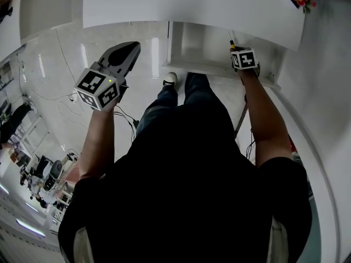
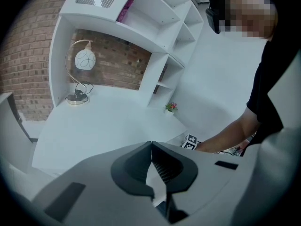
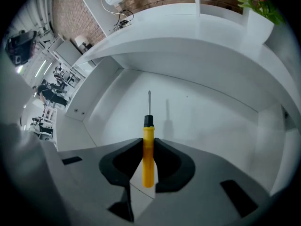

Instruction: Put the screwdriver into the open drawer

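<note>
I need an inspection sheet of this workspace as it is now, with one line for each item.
Surface: white desk, holding lamp and flowers.
Job's things: screwdriver in right gripper, pointing into open drawer; nothing seen in drawer.
Clutter: nothing seen.
Grippers: right gripper shut on screwdriver; left gripper shut, empty, over floor.
Cables: lamp cord; black cable on floor.
Surroundings: brick wall, shelves.
</note>
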`<action>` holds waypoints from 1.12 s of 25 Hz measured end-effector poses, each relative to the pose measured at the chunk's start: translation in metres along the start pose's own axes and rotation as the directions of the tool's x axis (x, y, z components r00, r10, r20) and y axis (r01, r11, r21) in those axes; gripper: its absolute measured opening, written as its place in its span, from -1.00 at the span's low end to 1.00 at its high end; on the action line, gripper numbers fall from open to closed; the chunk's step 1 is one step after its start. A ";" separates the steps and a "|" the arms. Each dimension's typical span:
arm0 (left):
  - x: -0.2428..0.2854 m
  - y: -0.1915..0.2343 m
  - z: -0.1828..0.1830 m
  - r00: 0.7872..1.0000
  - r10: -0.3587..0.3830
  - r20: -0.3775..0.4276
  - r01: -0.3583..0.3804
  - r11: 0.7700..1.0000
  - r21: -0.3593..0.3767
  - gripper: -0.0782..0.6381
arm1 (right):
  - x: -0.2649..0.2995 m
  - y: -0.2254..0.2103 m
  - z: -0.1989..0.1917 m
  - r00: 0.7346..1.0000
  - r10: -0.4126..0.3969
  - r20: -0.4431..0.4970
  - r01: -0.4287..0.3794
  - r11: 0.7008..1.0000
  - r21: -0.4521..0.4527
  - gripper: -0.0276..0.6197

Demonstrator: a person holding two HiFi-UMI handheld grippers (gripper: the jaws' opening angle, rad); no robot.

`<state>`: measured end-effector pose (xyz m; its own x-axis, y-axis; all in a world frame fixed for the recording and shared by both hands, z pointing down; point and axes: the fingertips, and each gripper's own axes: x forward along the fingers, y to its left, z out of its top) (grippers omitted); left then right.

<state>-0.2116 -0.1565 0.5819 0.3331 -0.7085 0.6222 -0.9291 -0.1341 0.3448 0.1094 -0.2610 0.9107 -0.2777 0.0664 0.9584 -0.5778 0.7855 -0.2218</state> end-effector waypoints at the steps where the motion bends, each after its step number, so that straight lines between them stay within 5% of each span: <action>1: 0.000 0.001 -0.001 1.000 0.003 0.000 -0.003 1.000 -0.003 -0.73 | 0.002 0.000 0.000 1.000 0.001 -0.003 -0.001 1.000 0.001 -0.66; 28: 0.008 0.016 -0.026 0.999 0.039 -0.011 -0.039 0.998 -0.056 -0.73 | 0.037 -0.008 0.007 0.999 -0.017 -0.037 0.015 0.999 -0.049 -0.65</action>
<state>-0.2193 -0.1458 0.6107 0.2988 -0.7056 0.6425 -0.9309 -0.0673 0.3591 0.0981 -0.2689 0.9467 -0.2390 0.0757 0.9681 -0.5433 0.8159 -0.1979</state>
